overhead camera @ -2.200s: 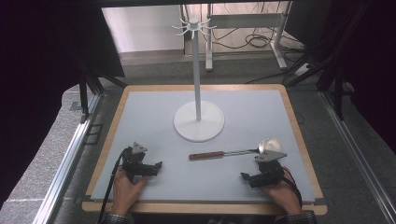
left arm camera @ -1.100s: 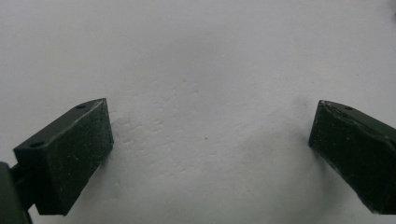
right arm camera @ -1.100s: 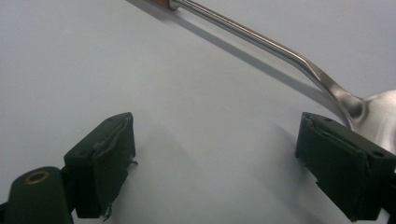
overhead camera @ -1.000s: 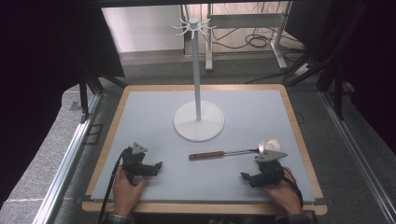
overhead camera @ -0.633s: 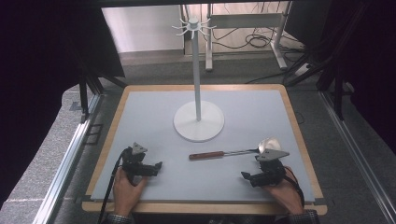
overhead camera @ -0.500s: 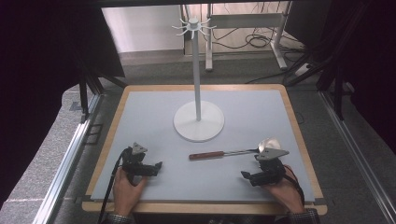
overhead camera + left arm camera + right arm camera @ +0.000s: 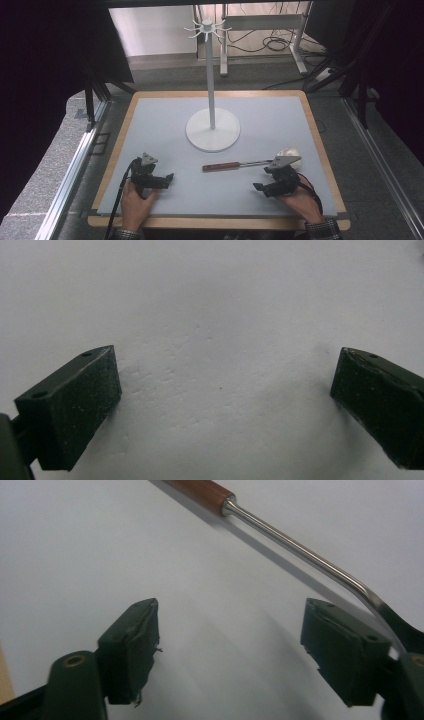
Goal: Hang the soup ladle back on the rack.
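The right gripper (image 7: 260, 187) has just been closing its jaws a bit, but they are apart with nothing between them. The ladle (image 7: 250, 163) lies on the tabletop (image 7: 150, 120) just beside it, untouched. The left gripper (image 7: 169, 178) has wide, empty jaws.

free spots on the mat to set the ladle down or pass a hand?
Bare: far-left of the mat beside the stand; far-right corner; near strip between left tongs and right tongs. Crowded: ladle below the stand base, close by the right tongs.
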